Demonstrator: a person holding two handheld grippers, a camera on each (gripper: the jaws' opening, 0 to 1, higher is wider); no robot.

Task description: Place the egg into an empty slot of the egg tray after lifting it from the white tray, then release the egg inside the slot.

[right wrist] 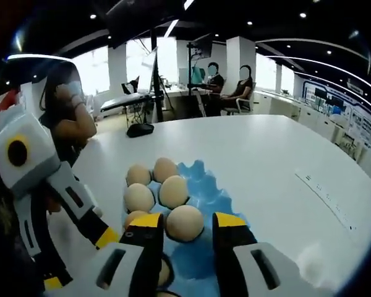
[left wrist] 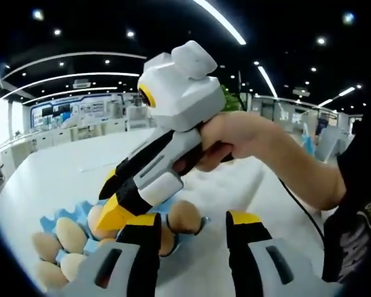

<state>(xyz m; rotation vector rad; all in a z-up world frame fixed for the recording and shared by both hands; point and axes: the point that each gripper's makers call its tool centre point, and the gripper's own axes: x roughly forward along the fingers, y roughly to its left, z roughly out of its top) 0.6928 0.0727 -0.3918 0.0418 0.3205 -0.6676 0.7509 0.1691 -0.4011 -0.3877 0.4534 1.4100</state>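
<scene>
In the right gripper view a blue egg tray [right wrist: 204,185] lies on the white table with several tan eggs in its slots. One egg [right wrist: 184,223] rests in a slot right between the tips of my right gripper [right wrist: 188,226], whose jaws stand apart with a thin gap beside the egg. In the left gripper view a hand holds that right gripper [left wrist: 114,201] pointing down at the egg tray [left wrist: 49,219], with another egg [left wrist: 185,216] just to its right. My left gripper [left wrist: 195,244] hangs open over the table, nothing between its jaws, and shows as the left gripper [right wrist: 105,238] beside the tray.
The white table [right wrist: 266,154] stretches wide to the right and back. On it lie a black object [right wrist: 141,129] at the far edge and a thin printed strip [right wrist: 324,189]. People sit behind the table. A person's arm [left wrist: 297,167] crosses from the right.
</scene>
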